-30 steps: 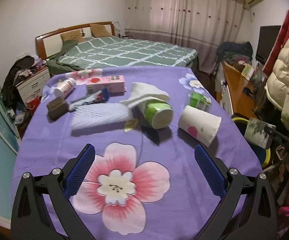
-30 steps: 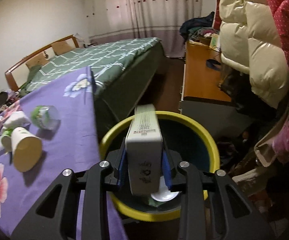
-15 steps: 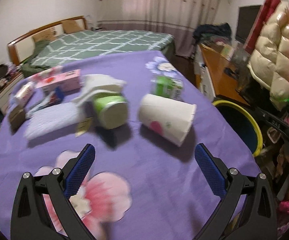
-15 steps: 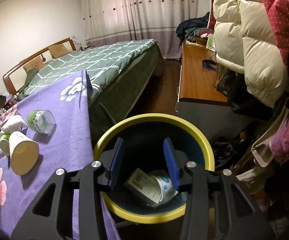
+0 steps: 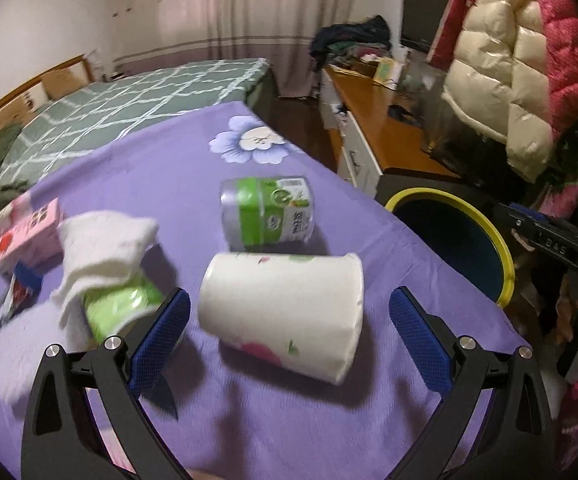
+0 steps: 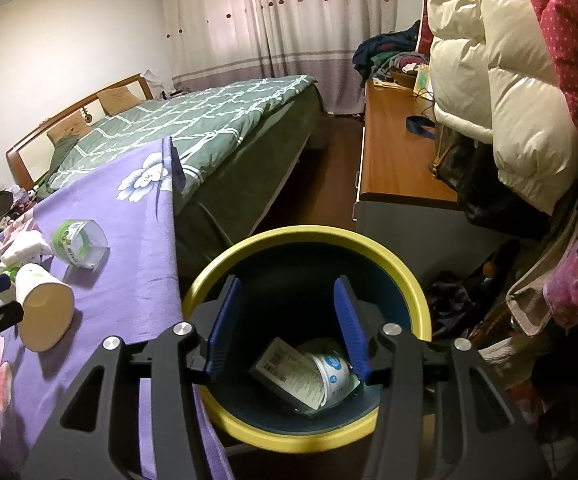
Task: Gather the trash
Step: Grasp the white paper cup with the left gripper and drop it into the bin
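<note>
My left gripper is open, its fingers on either side of a white paper cup that lies on its side on the purple flowered tablecloth. A green-labelled clear jar lies just beyond it. A green cup under a white tissue lies to the left. My right gripper is open and empty above the yellow-rimmed bin, which holds a carton and a white cup. The paper cup and the jar also show in the right wrist view.
A pink carton and more wrappers lie at the table's left. The bin stands off the table's right edge. A wooden cabinet, hanging puffy jackets and a green bed surround the table.
My right gripper opened and dropped the carton into the bin. My left gripper moved right and forward until it straddled the paper cup.
</note>
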`<state>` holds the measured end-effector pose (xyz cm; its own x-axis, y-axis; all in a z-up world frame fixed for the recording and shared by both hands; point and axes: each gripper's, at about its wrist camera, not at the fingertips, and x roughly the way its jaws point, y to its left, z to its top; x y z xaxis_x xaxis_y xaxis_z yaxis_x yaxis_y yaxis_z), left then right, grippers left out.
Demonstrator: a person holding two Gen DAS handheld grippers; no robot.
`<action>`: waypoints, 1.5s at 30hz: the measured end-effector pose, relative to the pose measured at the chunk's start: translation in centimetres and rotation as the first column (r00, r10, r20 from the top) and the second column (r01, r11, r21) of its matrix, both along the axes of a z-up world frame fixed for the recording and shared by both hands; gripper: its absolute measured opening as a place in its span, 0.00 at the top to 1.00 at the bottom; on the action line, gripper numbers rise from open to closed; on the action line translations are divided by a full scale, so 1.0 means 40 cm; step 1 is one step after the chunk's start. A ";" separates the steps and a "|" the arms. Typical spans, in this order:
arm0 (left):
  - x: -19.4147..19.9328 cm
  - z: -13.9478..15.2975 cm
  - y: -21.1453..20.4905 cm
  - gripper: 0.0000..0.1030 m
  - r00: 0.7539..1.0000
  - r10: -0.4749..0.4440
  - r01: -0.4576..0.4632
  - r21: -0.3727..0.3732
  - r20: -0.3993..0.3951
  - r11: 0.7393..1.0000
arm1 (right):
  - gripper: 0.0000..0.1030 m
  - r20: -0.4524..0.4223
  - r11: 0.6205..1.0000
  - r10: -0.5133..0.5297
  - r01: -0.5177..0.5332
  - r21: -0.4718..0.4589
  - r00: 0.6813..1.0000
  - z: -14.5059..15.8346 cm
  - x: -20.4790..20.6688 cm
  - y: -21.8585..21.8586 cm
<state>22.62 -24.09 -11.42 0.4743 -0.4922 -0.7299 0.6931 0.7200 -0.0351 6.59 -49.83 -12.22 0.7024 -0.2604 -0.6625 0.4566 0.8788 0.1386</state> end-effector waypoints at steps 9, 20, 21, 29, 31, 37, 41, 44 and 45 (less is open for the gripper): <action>0.053 -0.054 -0.056 0.05 0.997 -0.046 0.050 0.081 -0.061 0.995 | 0.55 -0.013 1.000 0.006 -0.006 0.011 1.000 -0.009 0.009 -0.008; -0.013 -0.043 -0.048 0.19 0.997 -0.054 0.058 0.077 -0.059 0.995 | 0.55 -0.001 1.000 0.010 -0.010 0.022 1.000 -0.008 -0.001 -0.012; -0.025 -0.034 -0.051 0.19 0.996 -0.062 0.065 0.068 -0.057 0.996 | 0.55 0.000 1.000 0.008 -0.008 0.021 1.000 -0.007 -0.003 -0.013; -0.087 0.010 -0.121 0.19 0.993 -0.115 0.116 0.049 -0.031 0.992 | 0.55 0.008 1.000 -0.019 0.019 0.010 1.000 -0.002 -0.051 -0.034; -0.097 0.015 -0.153 0.19 0.991 -0.127 0.129 0.045 -0.029 0.991 | 0.55 0.006 1.000 -0.030 0.030 0.005 1.000 -0.002 -0.068 -0.046; -0.106 0.018 -0.264 0.19 0.986 -0.161 0.163 0.048 -0.045 0.985 | 0.55 0.005 0.997 -0.077 0.077 -0.016 0.997 -0.001 -0.130 -0.085; -0.120 0.020 -0.359 0.19 0.978 -0.204 0.207 0.052 -0.051 0.977 | 0.55 0.002 0.993 -0.119 0.119 -0.018 0.993 -0.007 -0.175 -0.117; -0.129 0.015 -0.419 0.19 0.972 -0.229 0.233 0.061 -0.058 0.971 | 0.55 0.002 0.989 -0.146 0.146 -0.006 0.989 -0.014 -0.203 -0.145; -0.133 0.011 -0.447 0.19 0.969 -0.239 0.243 0.067 -0.061 0.968 | 0.55 0.000 0.987 -0.158 0.158 -0.004 0.987 -0.018 -0.213 -0.154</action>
